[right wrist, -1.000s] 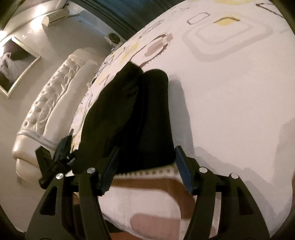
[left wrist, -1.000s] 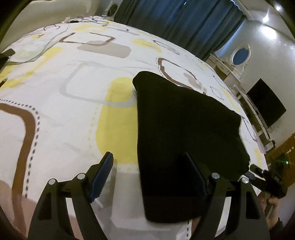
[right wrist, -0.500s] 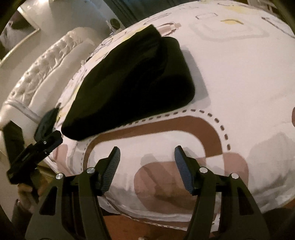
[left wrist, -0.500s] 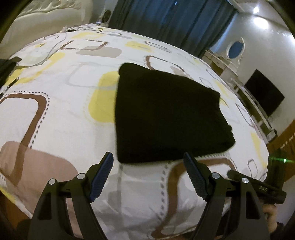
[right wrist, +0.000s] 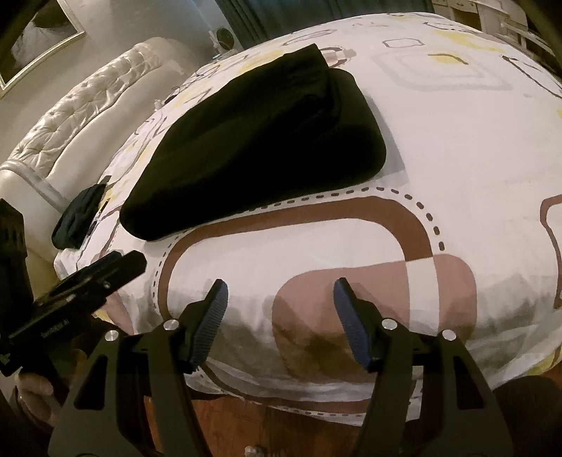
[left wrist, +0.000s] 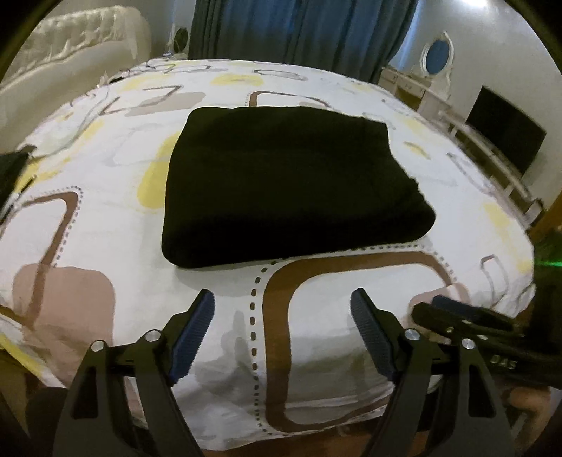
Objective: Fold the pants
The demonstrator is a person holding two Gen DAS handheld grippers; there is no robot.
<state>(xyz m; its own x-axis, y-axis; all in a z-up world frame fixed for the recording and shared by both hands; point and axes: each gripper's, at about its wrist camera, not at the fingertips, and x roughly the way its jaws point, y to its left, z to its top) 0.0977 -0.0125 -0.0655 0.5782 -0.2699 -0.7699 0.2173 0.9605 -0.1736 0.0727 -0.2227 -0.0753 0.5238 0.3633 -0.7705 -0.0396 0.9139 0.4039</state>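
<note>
Bed (left wrist: 105,218) covered by a white sheet printed with brown, tan, yellow and grey rounded rectangles, some edged with dotted lines. Cream tufted headboard (right wrist: 80,116) along the bed's far side. Dark blue curtains (left wrist: 298,31) behind the bed. Black flat screen (left wrist: 505,133) on a white low cabinet (left wrist: 491,165) by the wall; oval blue-centred mirror (left wrist: 438,58) in a white frame above a dresser. Small dark bundle (right wrist: 79,218) lying at the sheet's edge near the headboard. Framed picture (right wrist: 38,31) on the wall above. Wooden floor (right wrist: 246,418) below the bed's near edge.
</note>
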